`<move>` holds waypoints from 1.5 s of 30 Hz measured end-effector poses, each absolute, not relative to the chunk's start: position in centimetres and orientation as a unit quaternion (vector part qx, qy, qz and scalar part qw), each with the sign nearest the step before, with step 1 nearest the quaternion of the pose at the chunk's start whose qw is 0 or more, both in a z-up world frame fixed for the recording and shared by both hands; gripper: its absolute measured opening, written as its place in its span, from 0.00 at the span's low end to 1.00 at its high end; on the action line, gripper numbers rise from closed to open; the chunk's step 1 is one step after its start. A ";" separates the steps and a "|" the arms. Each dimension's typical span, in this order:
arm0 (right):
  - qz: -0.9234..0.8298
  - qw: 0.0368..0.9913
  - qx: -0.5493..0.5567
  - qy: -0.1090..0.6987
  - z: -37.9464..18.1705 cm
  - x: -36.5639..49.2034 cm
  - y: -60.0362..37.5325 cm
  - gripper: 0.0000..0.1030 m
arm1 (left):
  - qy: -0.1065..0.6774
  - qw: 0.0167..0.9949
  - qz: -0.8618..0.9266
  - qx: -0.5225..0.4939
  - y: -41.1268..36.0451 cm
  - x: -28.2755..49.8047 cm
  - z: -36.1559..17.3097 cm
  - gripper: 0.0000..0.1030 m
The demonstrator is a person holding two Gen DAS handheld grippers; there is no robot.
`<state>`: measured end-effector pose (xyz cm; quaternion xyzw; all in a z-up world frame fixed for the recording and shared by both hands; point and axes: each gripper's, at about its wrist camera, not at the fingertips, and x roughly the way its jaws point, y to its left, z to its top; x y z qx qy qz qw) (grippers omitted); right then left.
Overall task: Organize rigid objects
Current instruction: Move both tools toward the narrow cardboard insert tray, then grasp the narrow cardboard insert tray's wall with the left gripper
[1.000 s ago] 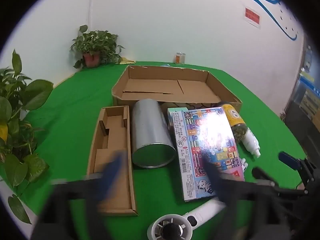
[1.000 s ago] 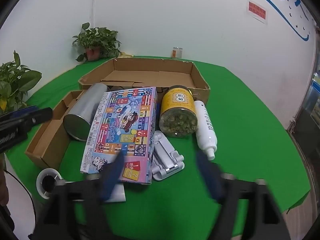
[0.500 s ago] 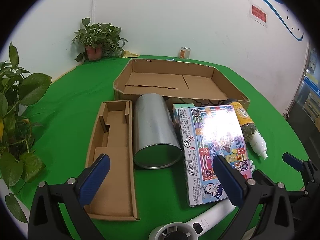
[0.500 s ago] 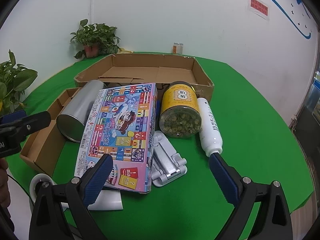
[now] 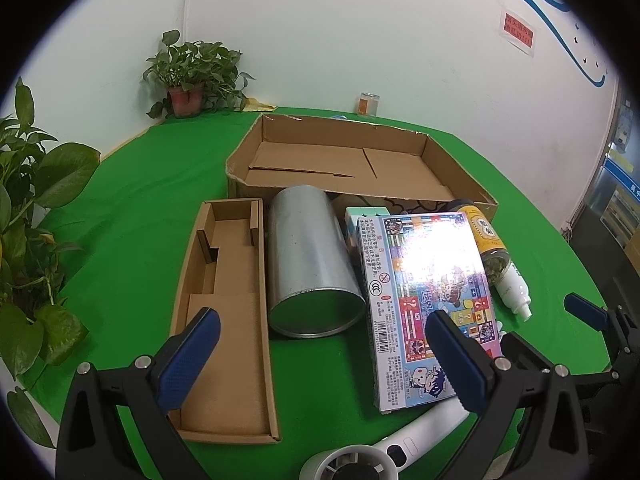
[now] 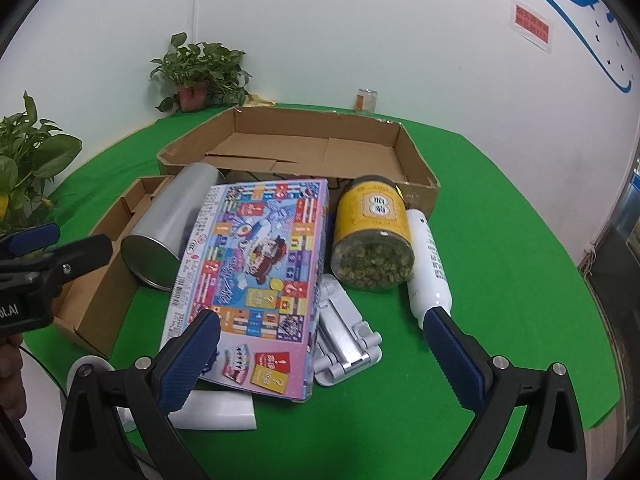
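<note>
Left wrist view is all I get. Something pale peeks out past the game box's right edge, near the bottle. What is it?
Observer: A grey folding stand, lying flat close beside the game box, in front of the jar.
Operator: Are the right tongs gripping it?
Observer: No. The right tongs are opening and their pads press on nothing.
Operator: Is there room between bottle and jar?
Observer: None that I can see. The white bottle lies right alongside the jar's right side.
</note>
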<state>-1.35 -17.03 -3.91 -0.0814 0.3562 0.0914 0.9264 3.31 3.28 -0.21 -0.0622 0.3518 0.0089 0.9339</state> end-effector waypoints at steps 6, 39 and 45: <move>0.107 0.928 -0.085 0.347 -2.7 -1.7 -15.7 1.00 | 0.352 0.934 -0.001 -0.065 4.1 3.1 0.1 0.99; 0.326 0.800 -0.056 0.501 -4.9 2.2 0.3 0.58 | 0.461 0.864 -0.029 -0.198 16.5 3.2 -6.5 0.42; 0.318 0.776 -0.081 0.539 -8.3 2.5 3.1 0.26 | 0.474 0.857 -0.027 -0.203 16.7 3.3 -7.4 0.29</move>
